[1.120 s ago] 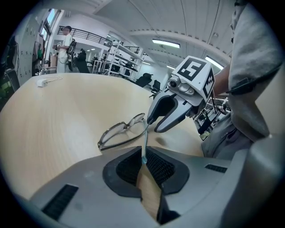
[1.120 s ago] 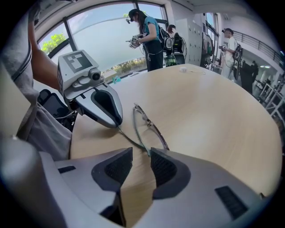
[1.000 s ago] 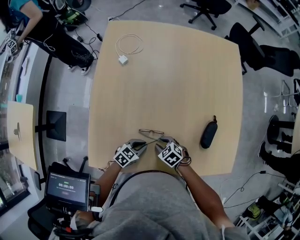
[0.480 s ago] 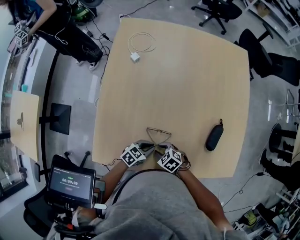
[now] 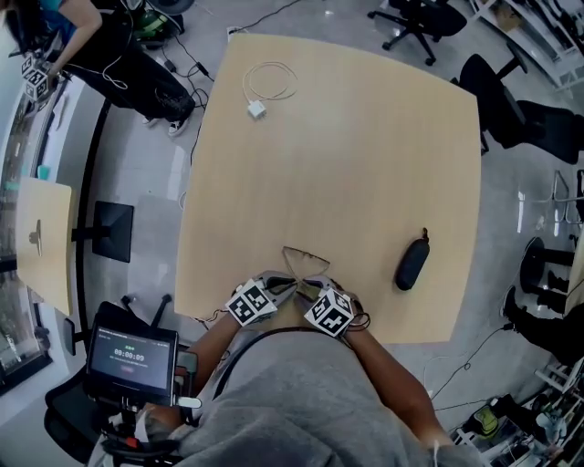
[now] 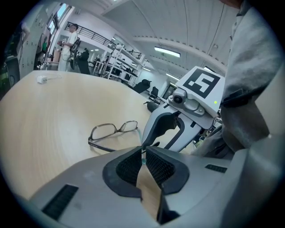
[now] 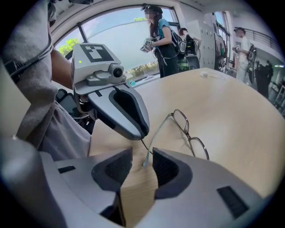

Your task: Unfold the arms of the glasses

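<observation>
Thin metal-framed glasses (image 5: 305, 261) lie on the wooden table (image 5: 347, 146) near its front edge, lenses away from me, both arms splayed back in a V. My left gripper (image 5: 289, 285) is shut on the teal tip of one arm (image 6: 142, 151). My right gripper (image 5: 311, 287) stands open, and the tip of the other arm (image 7: 145, 161) sits loose in the gap between its pads. The glasses (image 6: 113, 131) show just beyond the left jaws, and beyond the right jaws too (image 7: 189, 133). Both grippers sit close side by side.
A black glasses case (image 5: 410, 263) lies to the right of the glasses. A white charger with its coiled cable (image 5: 260, 96) rests at the table's far left. A tablet on a stand (image 5: 130, 354) stands left of me, and office chairs (image 5: 415, 18) and a person (image 5: 82, 27) are beyond the table.
The glasses' arms have swung from nearly folded into a V toward me. The right gripper has shifted a little sideways next to the left one.
</observation>
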